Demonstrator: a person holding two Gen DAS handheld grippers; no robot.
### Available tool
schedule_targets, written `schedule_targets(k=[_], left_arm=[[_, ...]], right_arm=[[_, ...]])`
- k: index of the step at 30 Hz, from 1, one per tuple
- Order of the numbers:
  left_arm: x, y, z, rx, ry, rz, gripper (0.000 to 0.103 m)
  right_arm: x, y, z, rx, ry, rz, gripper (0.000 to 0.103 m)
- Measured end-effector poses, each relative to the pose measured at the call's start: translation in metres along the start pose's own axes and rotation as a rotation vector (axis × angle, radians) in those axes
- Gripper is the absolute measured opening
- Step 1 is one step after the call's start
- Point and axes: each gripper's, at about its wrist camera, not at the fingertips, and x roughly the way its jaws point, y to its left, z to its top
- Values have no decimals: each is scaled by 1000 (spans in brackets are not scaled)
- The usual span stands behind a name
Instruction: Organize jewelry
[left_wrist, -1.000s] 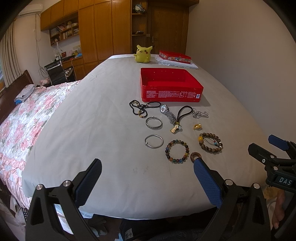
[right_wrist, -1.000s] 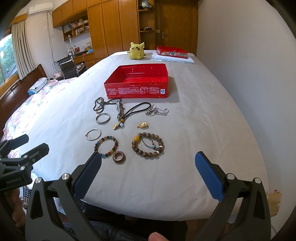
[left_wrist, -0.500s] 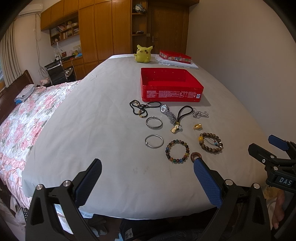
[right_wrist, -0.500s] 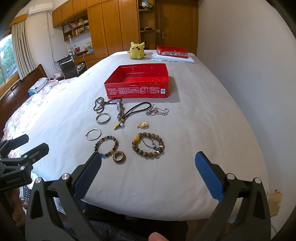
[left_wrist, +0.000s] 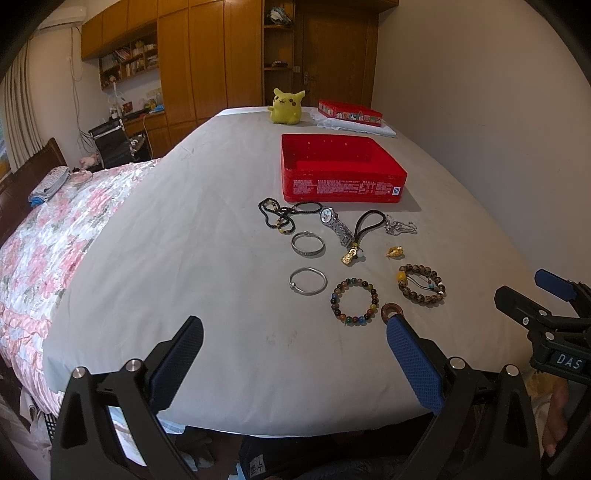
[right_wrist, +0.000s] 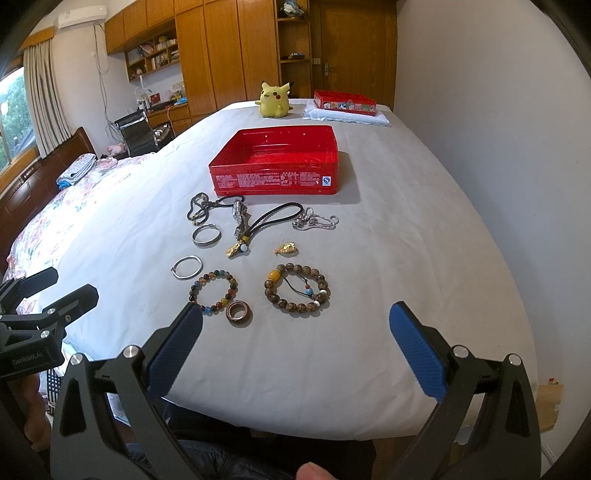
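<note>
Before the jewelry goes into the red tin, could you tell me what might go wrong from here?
The black cord necklace lies tangled against the silver watch, so lifting one could drag the other. The small brown ring touches the multicoloured bead bracelet, so a wide-open right gripper might catch both.

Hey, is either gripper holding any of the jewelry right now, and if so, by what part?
Nothing is held: the left gripper and right gripper are both open and empty.

Bare sheet (right_wrist: 388, 258) lies right of the jewelry; the red tin (right_wrist: 275, 181) blocks beyond.
</note>
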Motion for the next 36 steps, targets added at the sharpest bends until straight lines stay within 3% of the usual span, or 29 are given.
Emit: schedule_targets(k=[18,24,32,33,34,35,36], left_arm=[[12,-2,2,-3,17,-24,99],[27,1,0,-1,36,-24,99],[64,11,-7,-6,138,-82,99],[70,10,-8,0,150,-92,99],[73,8,-8,4,153,-100,99],[77,6,-8,8,157,-110,99],[81,3,-9,14,162,-122,99]], right_arm=[[10,5,1,-16,24,55,100],[20,14,-5,-82,27,107,100],[36,16,-10,-113,49,195,99],[39,15,-10,-107,53,210,97],[43,14,-9,-100,60,223,88],[49,12,-9,-89,81,238,69],[54,10,-9,-82,98,250,60]])
